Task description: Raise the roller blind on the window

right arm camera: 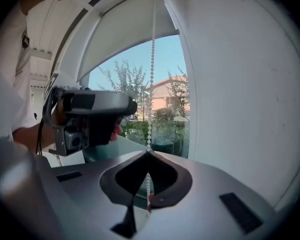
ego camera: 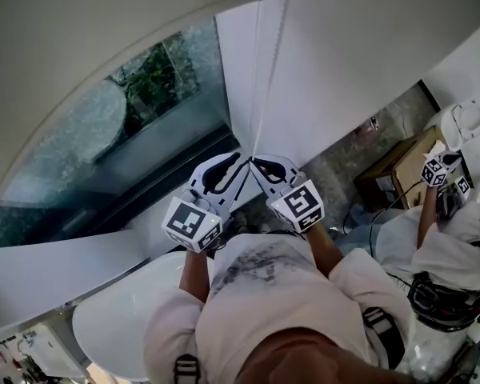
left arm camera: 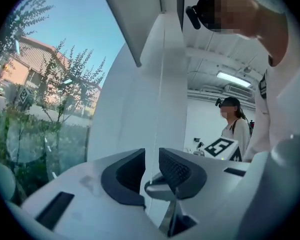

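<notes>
Roller blind (ego camera: 104, 46) partly lowered; right tool (right arm camera: 148, 153) pinches its bead chain (right arm camera: 151, 84), left tool (left arm camera: 151, 168) spread round it; another person (ego camera: 456, 242) nearby.

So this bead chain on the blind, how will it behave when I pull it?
Probably floppy: the bead chain is a thin string of beads, hanging straight above the right gripper, whose jaws are shut on it. Likely very light. Its round beads should give the jaws some catch.

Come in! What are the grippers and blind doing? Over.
Right gripper shut on bead chain. Left gripper open around it. Roller blind partly raised. Nothing blocking.
</notes>
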The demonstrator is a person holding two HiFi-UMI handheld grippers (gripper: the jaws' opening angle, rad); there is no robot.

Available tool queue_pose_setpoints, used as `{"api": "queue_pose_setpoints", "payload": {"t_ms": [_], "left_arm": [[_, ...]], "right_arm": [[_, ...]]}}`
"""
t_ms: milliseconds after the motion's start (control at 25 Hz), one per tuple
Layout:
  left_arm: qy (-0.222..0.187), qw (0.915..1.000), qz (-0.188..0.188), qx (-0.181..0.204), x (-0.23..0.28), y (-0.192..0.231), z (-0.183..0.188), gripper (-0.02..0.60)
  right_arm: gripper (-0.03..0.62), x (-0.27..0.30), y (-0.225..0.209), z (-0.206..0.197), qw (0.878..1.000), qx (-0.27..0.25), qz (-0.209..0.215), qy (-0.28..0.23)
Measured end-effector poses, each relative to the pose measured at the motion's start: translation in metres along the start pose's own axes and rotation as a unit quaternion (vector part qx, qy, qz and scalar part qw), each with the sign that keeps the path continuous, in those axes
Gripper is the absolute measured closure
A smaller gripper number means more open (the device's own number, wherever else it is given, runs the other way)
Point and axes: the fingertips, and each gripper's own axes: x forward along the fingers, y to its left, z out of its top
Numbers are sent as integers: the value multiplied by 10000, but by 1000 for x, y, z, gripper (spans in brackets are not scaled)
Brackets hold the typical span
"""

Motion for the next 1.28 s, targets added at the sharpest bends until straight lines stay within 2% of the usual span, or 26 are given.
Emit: {"api": "queue_pose_setpoints", "payload": {"t_ms": [280,600,680,960,1280], "left_arm": [[-377,9970,-235,630,25,-12,74,506],[-575,9949,-329,764,30,-25,121,518],[-543,9950,-317,780,31,-26,123,565],[-555,9959,-161,698,31,-28,118,572],[-409,9973,-50,604,30,-18,84,574]], "right_arm": [[533,1,4,1,10000,-4,22,-14],[533,-2,12,2,10000,-29,7,-44],[533,-3,13,3,10000,-20,2,-36],[533,-4,12,0,10000,38,1,-3],[533,4,11,-27,9995,84,46,303]]}}
